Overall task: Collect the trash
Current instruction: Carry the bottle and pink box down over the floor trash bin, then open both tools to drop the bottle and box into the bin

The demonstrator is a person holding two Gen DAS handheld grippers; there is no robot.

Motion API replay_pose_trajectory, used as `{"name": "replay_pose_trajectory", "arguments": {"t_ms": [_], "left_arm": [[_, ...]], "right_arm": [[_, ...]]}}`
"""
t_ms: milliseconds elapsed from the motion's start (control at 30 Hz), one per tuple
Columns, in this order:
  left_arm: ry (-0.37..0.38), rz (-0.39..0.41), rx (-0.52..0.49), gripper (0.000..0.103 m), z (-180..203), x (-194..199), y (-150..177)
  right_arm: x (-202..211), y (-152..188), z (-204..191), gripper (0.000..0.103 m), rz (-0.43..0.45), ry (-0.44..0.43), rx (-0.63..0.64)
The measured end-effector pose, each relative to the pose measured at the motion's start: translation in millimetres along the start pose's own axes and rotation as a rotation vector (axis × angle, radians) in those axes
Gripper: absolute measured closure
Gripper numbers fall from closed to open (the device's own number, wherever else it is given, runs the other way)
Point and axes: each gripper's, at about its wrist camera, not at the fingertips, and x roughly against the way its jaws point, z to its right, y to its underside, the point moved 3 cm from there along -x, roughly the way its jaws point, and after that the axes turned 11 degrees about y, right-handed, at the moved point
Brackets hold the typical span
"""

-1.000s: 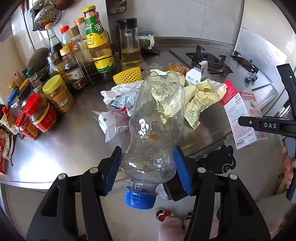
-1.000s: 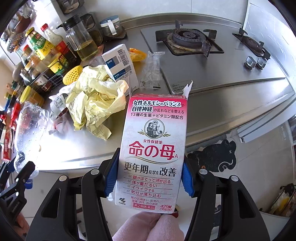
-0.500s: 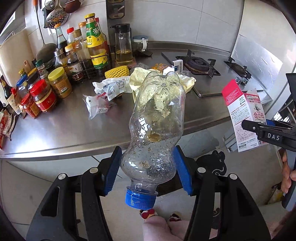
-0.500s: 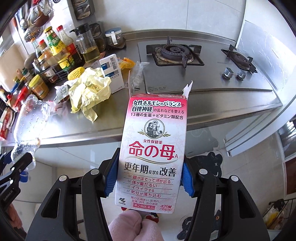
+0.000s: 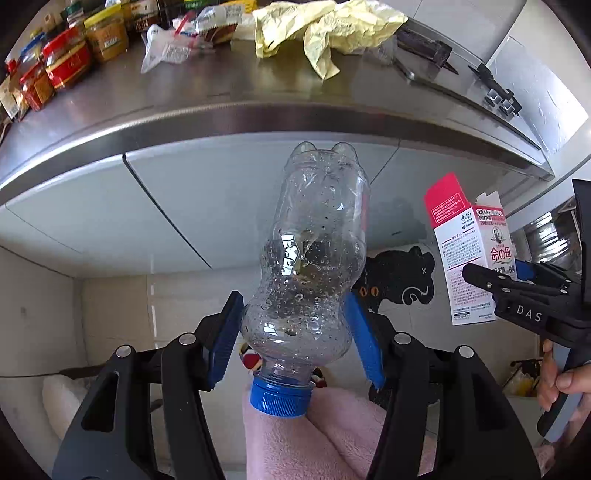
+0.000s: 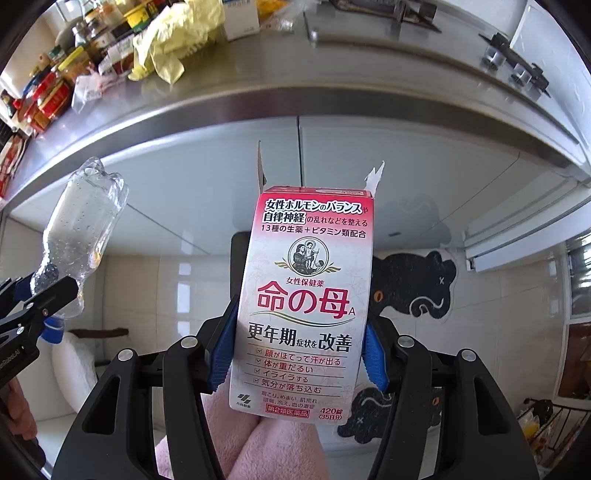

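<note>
My left gripper [image 5: 295,332] is shut on a clear empty plastic bottle [image 5: 314,251] with a blue cap [image 5: 280,397], cap end toward me. The bottle also shows at the left of the right wrist view [image 6: 77,236]. My right gripper [image 6: 297,350] is shut on a pink and white medicine box [image 6: 306,295] with its top flaps open; the box shows at the right of the left wrist view [image 5: 469,254]. Both are held below the steel counter edge [image 5: 258,114], in front of the cabinet doors. Crumpled yellow paper [image 5: 321,26] and plastic wrappers [image 5: 166,48] lie on the counter.
Jars and sauce bottles [image 5: 70,62] stand at the counter's left. Stove knobs [image 6: 517,70] sit on the right. A black cat-shaped mat [image 6: 413,280] lies on the tiled floor below. A white box [image 6: 240,18] stands behind the yellow paper.
Both grippers have dropped from counter height to below the counter edge, still holding the bottle and the box. The counter now sits at the top of both views.
</note>
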Motion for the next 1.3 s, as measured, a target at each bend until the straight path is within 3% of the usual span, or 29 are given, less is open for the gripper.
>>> {"name": "replay_pose_trajectory", "arguments": {"t_ms": [367,533,700,1000,1067,1167,1300], "left_arm": [[0.068,-0.193,0.156,0.048,-47.4,-142.2,1.3],[0.114,-0.254,0.246,0.048,-62.8,-209.0,-5.9],[0.069,-0.307,0.229,0.048,-67.1,-267.0,-13.0],[0.076,-0.336,0.255,0.048,-71.1,-310.4,-16.6],[0.082,-0.334,0.264,0.047,-72.3,-310.0,-19.8],[0.097,-0.324,0.270,0.036,-68.2,-300.5,-19.9],[0.097,-0.308,0.282,0.036,-70.1,-298.0,-27.4]], "right_arm": [[-155.4,7.6,-23.3,0.044,-0.187,-0.142,-0.013],[-208.7,5.1,-35.1,0.044,-0.146,-0.113,0.027],[-248.4,3.4,-46.6,0.044,-0.121,-0.071,0.121],[-276.1,-9.6,-52.2,0.039,-0.135,-0.140,0.090],[-277.8,-9.0,-55.9,0.039,-0.145,-0.143,0.094],[-276.2,-9.1,-57.8,0.034,-0.149,-0.158,0.085],[-270.5,-12.9,-59.5,0.028,-0.139,-0.159,0.079]]}}
